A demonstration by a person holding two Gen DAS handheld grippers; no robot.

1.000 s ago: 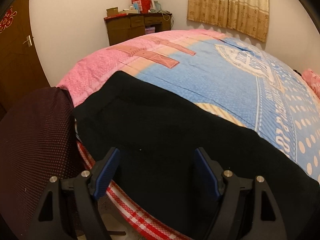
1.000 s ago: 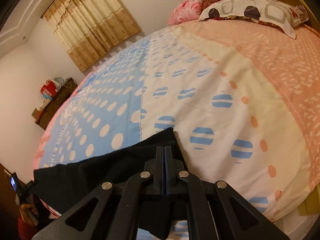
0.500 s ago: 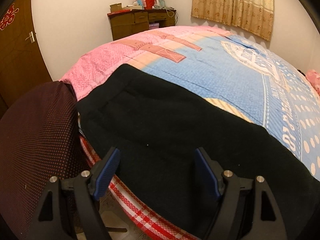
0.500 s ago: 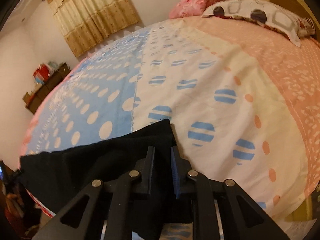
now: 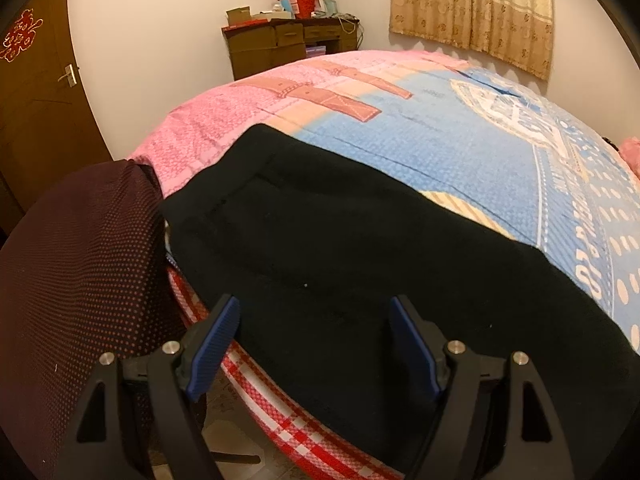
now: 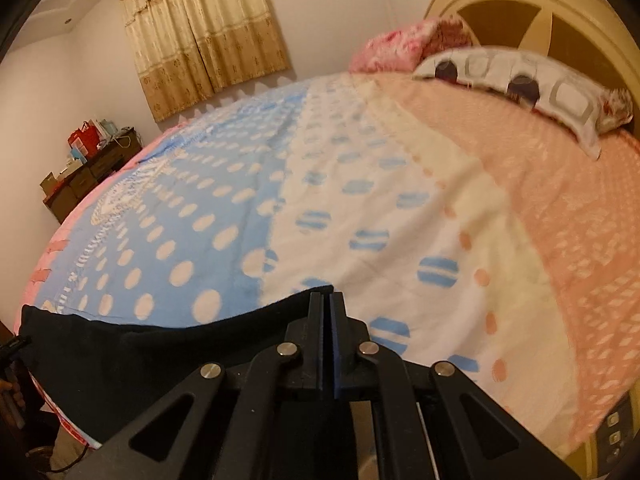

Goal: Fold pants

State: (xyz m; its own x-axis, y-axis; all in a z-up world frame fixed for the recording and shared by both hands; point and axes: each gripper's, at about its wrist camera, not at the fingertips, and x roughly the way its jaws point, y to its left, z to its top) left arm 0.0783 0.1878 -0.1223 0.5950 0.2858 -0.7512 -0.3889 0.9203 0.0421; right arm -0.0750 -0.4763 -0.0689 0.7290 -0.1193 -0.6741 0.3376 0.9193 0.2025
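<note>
Black pants (image 5: 340, 248) lie flat along the near edge of the bed; their far end shows in the right wrist view (image 6: 160, 344). My left gripper (image 5: 316, 344) is open, its blue pads (image 5: 216, 336) spread over the pants near the waist end, holding nothing. My right gripper (image 6: 329, 320) is shut at the pants' other end, jaws pressed together at the corner of the black cloth; whether cloth is pinched between them is hidden.
The bed has a pink, blue and peach patterned cover (image 6: 360, 200). A dark dotted chair back (image 5: 72, 264) stands left of the bed edge. Pillows (image 6: 520, 84) lie by the headboard. A brown desk (image 5: 288, 44) stands against the far wall.
The right gripper opened slightly half a second ago and has shut again at the pants' corner, rising a little. The left gripper stayed open and backed off slightly.
</note>
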